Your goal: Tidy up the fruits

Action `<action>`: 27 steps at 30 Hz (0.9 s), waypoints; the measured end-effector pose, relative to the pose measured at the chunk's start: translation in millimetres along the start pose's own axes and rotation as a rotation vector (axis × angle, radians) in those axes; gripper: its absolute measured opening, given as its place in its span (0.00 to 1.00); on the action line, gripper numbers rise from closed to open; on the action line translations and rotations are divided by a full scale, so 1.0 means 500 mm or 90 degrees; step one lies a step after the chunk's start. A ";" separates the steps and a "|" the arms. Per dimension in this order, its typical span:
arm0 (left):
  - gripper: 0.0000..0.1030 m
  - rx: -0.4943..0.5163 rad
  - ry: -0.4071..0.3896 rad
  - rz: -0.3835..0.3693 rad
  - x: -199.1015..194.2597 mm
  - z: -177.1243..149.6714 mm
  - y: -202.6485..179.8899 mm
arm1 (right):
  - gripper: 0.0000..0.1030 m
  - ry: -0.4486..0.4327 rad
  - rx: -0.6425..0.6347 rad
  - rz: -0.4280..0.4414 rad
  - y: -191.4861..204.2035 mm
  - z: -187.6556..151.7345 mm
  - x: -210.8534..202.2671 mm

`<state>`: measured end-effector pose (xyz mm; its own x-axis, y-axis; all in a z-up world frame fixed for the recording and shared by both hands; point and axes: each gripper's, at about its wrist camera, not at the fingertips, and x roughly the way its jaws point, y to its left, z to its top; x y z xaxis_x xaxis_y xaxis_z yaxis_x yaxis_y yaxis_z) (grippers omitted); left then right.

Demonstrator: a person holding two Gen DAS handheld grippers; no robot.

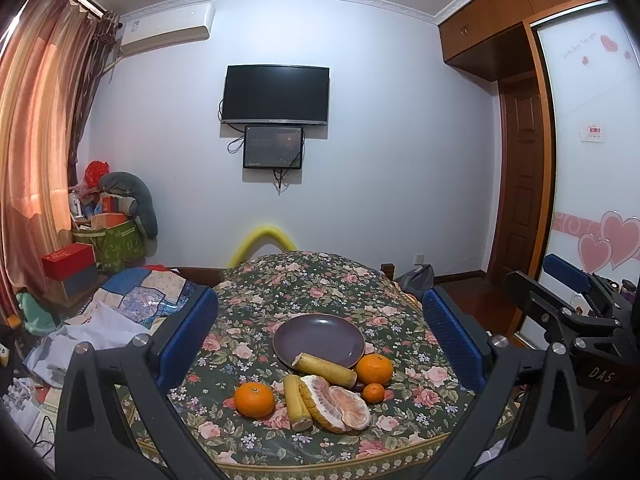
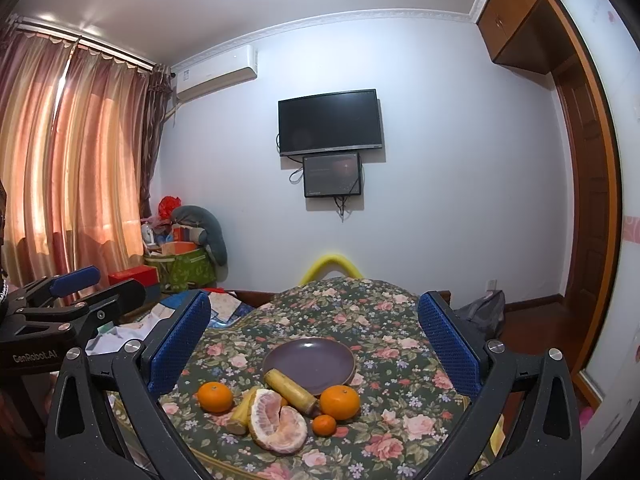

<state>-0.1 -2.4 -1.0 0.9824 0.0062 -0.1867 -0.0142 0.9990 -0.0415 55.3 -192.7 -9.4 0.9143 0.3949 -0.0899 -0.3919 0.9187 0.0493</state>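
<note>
A purple plate sits empty on a floral-covered table. In front of it lie a left orange, a right orange, a small tangerine, two yellow cane-like pieces and a peeled pomelo. One piece leans on the plate's rim. My left gripper and right gripper are both open and empty, held back from the fruit.
The right gripper shows at the right edge of the left wrist view; the left gripper shows at the left of the right wrist view. A cluttered bed lies left of the table. Wardrobe and floor are to the right.
</note>
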 end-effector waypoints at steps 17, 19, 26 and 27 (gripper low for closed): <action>1.00 -0.010 0.004 -0.003 0.002 0.002 0.001 | 1.00 0.005 0.003 0.001 -0.003 -0.005 0.008; 1.00 -0.011 0.008 -0.006 0.003 0.002 0.002 | 1.00 0.004 0.004 0.002 -0.004 -0.007 0.008; 1.00 -0.010 0.011 -0.007 0.003 0.004 0.007 | 1.00 0.005 0.003 0.004 -0.003 -0.010 0.010; 1.00 -0.010 0.011 -0.007 0.003 0.004 0.007 | 1.00 0.005 0.003 0.004 -0.003 -0.010 0.010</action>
<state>1.9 1.0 0.7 0.9792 -0.0053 -0.2026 -0.0069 0.9982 -0.0596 60.0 -192.1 -14.8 0.9110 0.4007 -0.0976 -0.3971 0.9161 0.0548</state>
